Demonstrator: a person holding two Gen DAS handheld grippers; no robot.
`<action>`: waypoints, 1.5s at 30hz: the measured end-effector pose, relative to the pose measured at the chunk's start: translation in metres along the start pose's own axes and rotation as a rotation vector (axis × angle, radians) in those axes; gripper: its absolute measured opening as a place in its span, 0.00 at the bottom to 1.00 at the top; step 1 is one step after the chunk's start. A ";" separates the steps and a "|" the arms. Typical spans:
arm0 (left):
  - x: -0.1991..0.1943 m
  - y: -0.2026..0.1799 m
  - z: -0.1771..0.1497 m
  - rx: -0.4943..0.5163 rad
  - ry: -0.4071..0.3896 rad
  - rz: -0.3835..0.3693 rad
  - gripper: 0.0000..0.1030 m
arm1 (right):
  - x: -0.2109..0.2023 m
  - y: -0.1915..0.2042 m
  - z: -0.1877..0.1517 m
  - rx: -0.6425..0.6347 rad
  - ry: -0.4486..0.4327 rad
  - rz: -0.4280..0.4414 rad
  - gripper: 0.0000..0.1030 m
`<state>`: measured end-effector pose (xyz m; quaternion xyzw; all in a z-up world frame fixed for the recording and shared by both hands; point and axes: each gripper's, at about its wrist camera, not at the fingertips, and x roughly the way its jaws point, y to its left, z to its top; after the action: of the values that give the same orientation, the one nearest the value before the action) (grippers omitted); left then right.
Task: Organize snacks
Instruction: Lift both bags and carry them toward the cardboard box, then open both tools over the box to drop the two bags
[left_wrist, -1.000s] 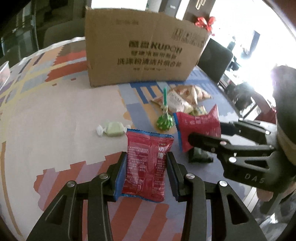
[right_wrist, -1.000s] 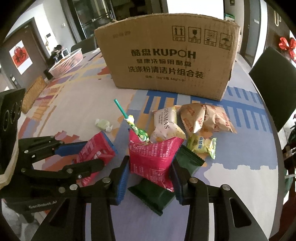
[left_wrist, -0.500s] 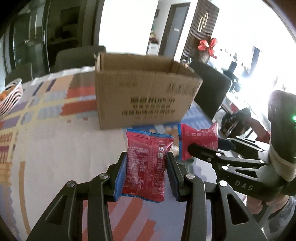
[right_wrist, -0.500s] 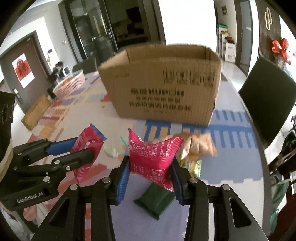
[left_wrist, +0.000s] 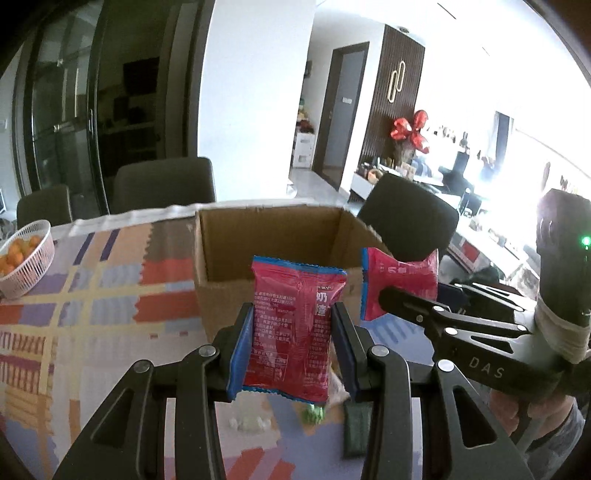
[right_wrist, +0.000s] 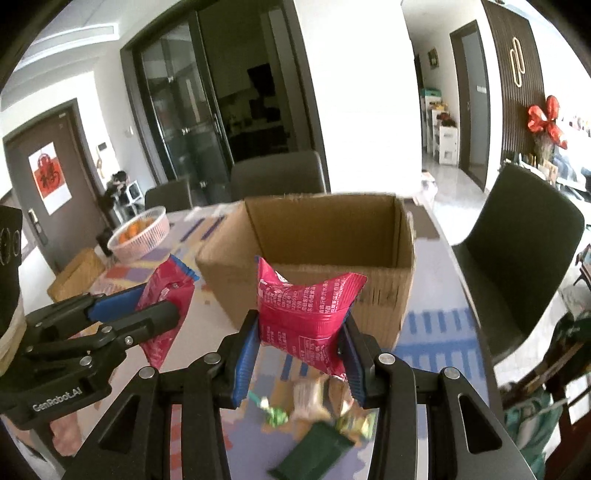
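Note:
My left gripper (left_wrist: 291, 343) is shut on a red snack packet (left_wrist: 291, 328) and holds it high above the table, in front of the open cardboard box (left_wrist: 273, 236). My right gripper (right_wrist: 299, 354) is shut on a second red snack packet (right_wrist: 306, 314), also raised, just before the cardboard box (right_wrist: 325, 236). Each gripper shows in the other's view: the right one (left_wrist: 391, 299) at the right, the left one (right_wrist: 166, 306) at the left. Below lie a dark green packet (right_wrist: 314, 454), a green lollipop (right_wrist: 275, 415) and beige packets (right_wrist: 314, 397), all blurred.
A white basket of oranges (left_wrist: 24, 254) stands at the table's far left. Dark chairs stand behind the box (left_wrist: 162, 184) and at its right (right_wrist: 524, 258). The table has a patterned cloth (left_wrist: 92, 295). A pale wrapped candy (left_wrist: 247, 421) lies below my left gripper.
Both grippers have risen with their red packets from table level to about the box's rim. The views tilted up, so the box's open inside now shows.

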<state>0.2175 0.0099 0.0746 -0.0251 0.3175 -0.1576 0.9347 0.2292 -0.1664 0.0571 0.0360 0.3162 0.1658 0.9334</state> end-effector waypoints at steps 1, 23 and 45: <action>0.002 0.001 0.006 -0.005 -0.006 0.001 0.39 | 0.000 0.000 0.004 0.001 -0.005 0.000 0.41; 0.073 0.021 0.078 -0.014 0.075 0.020 0.39 | 0.050 -0.023 0.084 -0.010 0.007 -0.042 0.42; 0.035 0.014 0.056 0.030 0.016 0.109 0.65 | 0.039 -0.015 0.066 -0.064 -0.022 -0.095 0.63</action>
<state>0.2815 0.0098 0.0971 0.0078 0.3235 -0.1114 0.9396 0.3022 -0.1646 0.0846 -0.0071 0.3017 0.1311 0.9443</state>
